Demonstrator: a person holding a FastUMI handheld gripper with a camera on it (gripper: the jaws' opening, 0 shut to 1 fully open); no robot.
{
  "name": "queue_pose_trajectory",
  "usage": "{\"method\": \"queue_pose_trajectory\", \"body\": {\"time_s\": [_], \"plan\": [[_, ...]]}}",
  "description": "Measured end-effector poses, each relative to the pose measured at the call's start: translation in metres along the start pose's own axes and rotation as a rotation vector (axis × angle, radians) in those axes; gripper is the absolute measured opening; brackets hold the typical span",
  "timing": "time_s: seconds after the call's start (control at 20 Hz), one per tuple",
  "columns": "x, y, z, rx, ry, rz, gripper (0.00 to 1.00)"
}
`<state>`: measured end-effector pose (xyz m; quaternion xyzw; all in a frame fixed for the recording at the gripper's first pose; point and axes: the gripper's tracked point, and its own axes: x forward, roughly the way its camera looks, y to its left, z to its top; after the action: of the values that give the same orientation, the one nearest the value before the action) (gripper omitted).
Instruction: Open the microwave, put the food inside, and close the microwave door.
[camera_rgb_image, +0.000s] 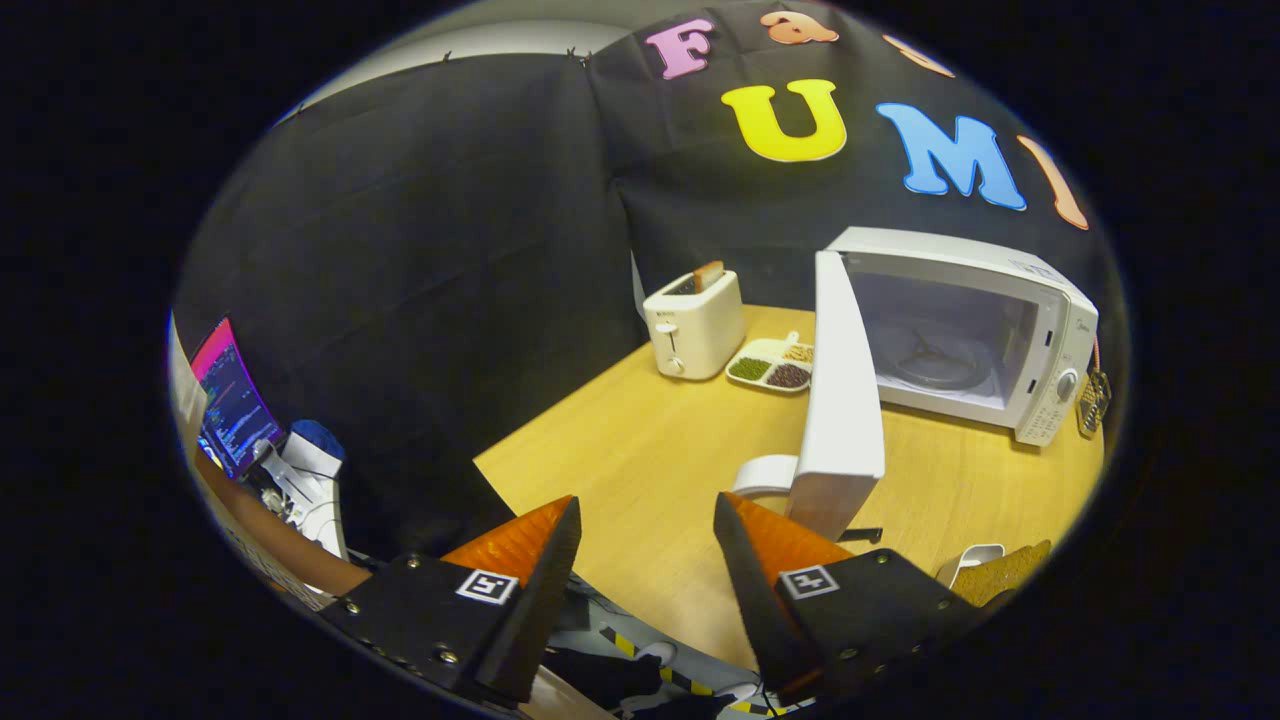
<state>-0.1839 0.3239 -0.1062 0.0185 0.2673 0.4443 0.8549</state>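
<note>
So the jaws (647, 525) are spread wide apart with nothing between them, just hanging over the near edge of the yellow wooden surface (640, 450). Each one carries a small square black-and-white marker tag on top.

Just ahead of the right jaw is the microwave door (845, 390), swung fully open and seen nearly edge-on, so it blocks part of what sits behind it. Tucked behind its lower end there's a white rounded thing (765, 472), could be a cup or bowl, can't really tell since the door cuts it off.

Beyond the door, the white microwave (960, 325) sits with its cavity open and what looks like a glass turntable inside. There's some print on the control panel and a small logo near the top, but it's too small to read.

Off to the right of the right jaw, right at the surface's edge, there's a brown slice of bread (1005, 572) with a white dish rim (968, 560) next to it, both partly cut off.

Further back, between the jaws and the cloth wall: a white toaster (695, 325) with a slice (708, 274) sticking up, and beside it a white divided tray (772, 364) with green, brown and yellowish stuff in the compartments.

Down left, off the surface, a lit monitor (230, 398) and some white gear.
</note>
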Motion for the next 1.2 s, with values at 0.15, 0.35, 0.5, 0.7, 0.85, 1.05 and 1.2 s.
{"method": "queue_pose_trajectory", "body": {"time_s": [0.15,0.35,0.5,0.7,0.85,1.05,1.2], "plan": [[-0.025,0.0,0.031,-0.011,-0.089,0.047,0.85],[-0.072,-0.026,0.067,-0.005,-0.182,0.031,0.99],[-0.094,-0.064,0.072,-0.01,-0.206,-0.037,0.99],[-0.118,-0.127,0.064,0.006,-0.192,-0.133,0.99],[-0.132,-0.171,0.044,0.044,-0.152,-0.19,0.99],[-0.147,-0.224,0.012,0.082,-0.082,-0.259,1.0],[-0.151,-0.253,-0.016,0.13,-0.03,-0.288,1.0]]}}
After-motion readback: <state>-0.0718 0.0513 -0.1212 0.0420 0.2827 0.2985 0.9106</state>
